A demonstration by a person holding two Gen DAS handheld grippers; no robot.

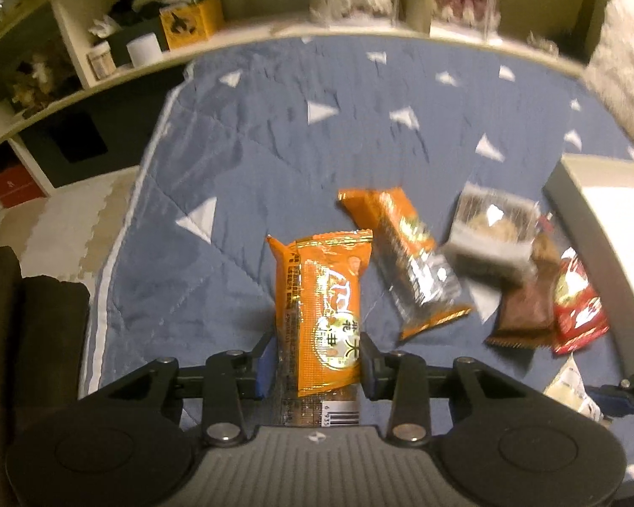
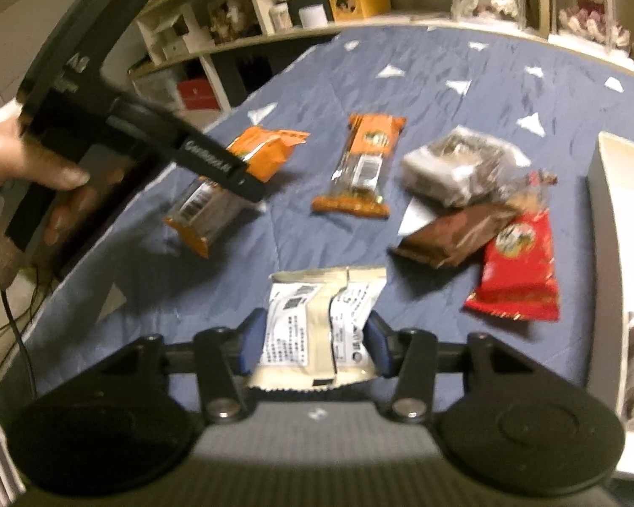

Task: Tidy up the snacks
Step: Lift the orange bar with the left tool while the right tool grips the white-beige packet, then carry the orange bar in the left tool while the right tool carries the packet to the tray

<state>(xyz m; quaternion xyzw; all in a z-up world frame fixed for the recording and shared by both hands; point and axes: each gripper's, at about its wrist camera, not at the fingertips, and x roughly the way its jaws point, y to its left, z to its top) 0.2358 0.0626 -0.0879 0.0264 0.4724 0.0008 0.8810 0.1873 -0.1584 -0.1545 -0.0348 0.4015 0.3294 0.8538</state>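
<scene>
My left gripper (image 1: 315,359) is shut on an orange snack pack (image 1: 325,308) and holds it above the blue quilt (image 1: 241,160); that pack also shows in the right wrist view (image 2: 232,181) under the left gripper's body. My right gripper (image 2: 312,346) is shut on a white snack pack (image 2: 321,325). On the quilt lie a second orange bar (image 1: 405,262) (image 2: 361,169), a clear-wrapped dark cake (image 1: 490,232) (image 2: 456,164), a brown pack (image 1: 528,304) (image 2: 452,232) and a red pack (image 1: 579,304) (image 2: 517,270).
A white box (image 1: 604,211) (image 2: 608,219) stands at the right edge of the quilt. Shelves (image 1: 148,42) with a yellow box (image 2: 359,0), jars and dolls run along the back. The floor lies to the left of the quilt.
</scene>
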